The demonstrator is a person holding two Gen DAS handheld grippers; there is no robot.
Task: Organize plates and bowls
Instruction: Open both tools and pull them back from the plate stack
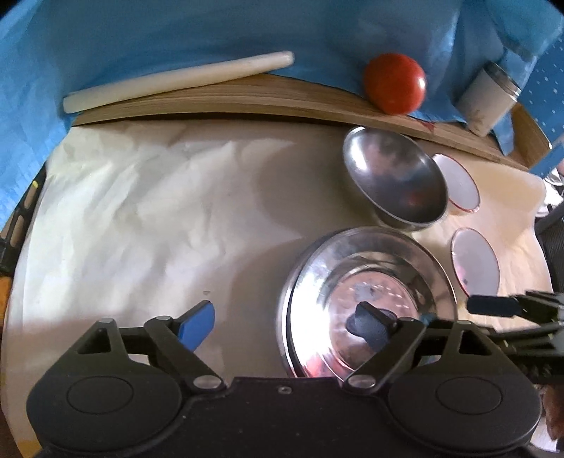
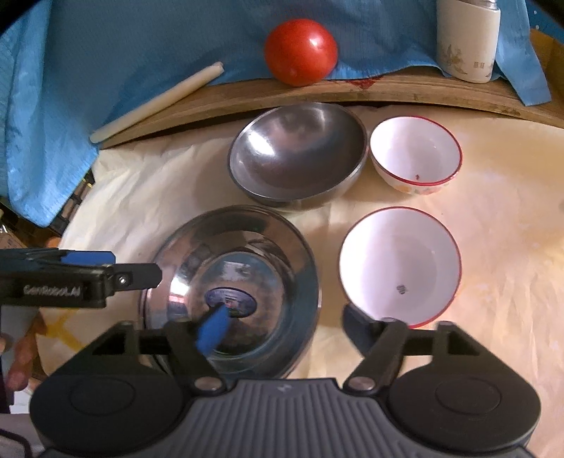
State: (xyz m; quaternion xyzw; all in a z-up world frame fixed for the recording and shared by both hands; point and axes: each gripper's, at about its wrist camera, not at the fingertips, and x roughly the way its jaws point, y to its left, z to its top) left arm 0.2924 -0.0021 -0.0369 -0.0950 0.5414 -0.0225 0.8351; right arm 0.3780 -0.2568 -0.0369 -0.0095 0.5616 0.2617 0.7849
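While both cameras look down on the same cream table cover, different parts of it are shown by each.
Left gripper: its jaws are seen standing wide apart, one blue pad over bare cover and the other inside the steel plate; nothing is clamped.
Right gripper: its jaws are likewise spread, one blue pad inside the plate's rim and the other beside the near white bowl; nothing is pressed.
Plate: it is set flat on the cover, in front of the steel bowl, close to it.
Right view only: the insides of both white bowls are shown, the far white bowl just beside the steel bowl; a person's fingers are glimpsed at the left edge.
Left view only: a wide bare stretch of cover is shown to the left of the plate; the white bowls are seen edge-on.
Surroundings: a tomato, a pale rolling pin and a white jar are seen on blue cloth over a wooden board behind the bowls.
Obstruction: each gripper body hides the near table edge; the left gripper crosses the plate's left rim in the right view.
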